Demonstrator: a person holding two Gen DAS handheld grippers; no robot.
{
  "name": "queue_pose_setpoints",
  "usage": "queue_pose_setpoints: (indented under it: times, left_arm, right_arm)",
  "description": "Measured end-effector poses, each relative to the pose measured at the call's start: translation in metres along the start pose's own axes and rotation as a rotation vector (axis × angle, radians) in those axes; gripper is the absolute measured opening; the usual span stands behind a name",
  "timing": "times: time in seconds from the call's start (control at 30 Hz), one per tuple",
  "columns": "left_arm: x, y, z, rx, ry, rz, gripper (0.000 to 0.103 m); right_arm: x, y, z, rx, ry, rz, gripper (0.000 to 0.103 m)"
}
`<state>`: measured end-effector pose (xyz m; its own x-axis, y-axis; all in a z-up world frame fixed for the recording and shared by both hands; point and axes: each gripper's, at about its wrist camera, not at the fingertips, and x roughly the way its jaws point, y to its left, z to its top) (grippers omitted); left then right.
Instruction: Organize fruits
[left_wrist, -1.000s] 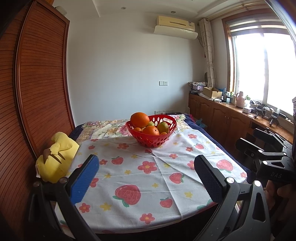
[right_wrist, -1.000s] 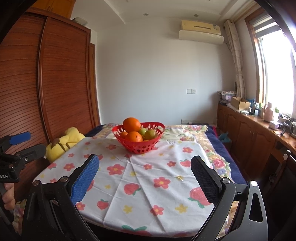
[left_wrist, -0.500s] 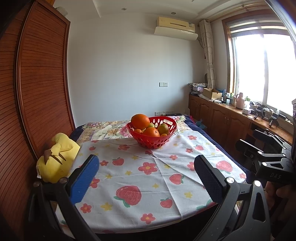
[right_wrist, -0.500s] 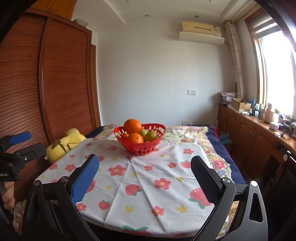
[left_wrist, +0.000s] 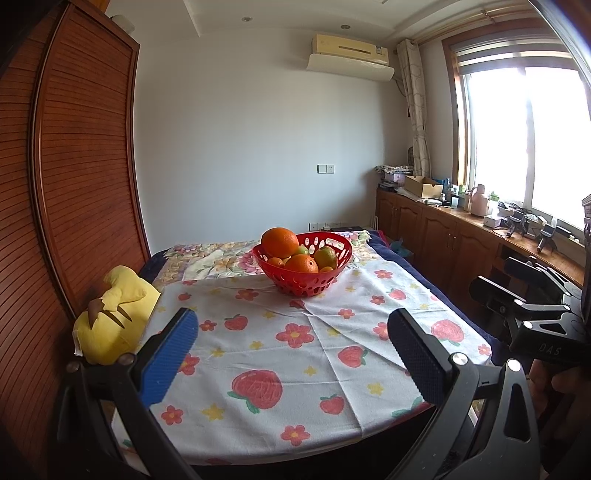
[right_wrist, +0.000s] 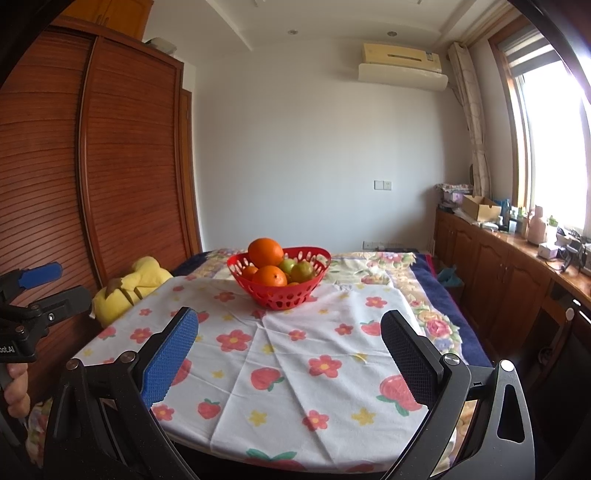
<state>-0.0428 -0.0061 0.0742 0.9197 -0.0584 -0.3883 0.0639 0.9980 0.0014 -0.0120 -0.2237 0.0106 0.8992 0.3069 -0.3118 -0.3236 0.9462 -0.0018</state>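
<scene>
L wrist view: your left gripper (left_wrist: 291, 350) is spread wide w/ nothing in it. The red basket (left_wrist: 302, 275) of fruit sits straight ahead, slightly right of centre, well apart across the floral cloth (left_wrist: 295, 343). The big orange (left_wrist: 279, 242) tops the pile on its left side.

R wrist view: your right gripper (right_wrist: 290, 350) is also wide open and empty. Basket (right_wrist: 279, 286) lies ahead, a touch left of centre. Neither hand looks clearly nearer; approx. equal reach, straight fwd.

"das" in pale letters on black body of right gripper (left_wrist: 532, 295), seen at right edge of left wrist view. partly cut-off lettering on left gripper (right_wrist: 40, 291) body, unreadable.
</scene>
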Motion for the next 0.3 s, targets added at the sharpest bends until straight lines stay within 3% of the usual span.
queue_pose_setpoints:
  times: [0.3]
  left_arm:
    - [-0.0001,-0.0007,0.0002,-0.001,0.001,0.002,0.103]
  right_arm:
    - [-0.0003,0.001,0.0005,0.0,-0.002,0.0,0.101]
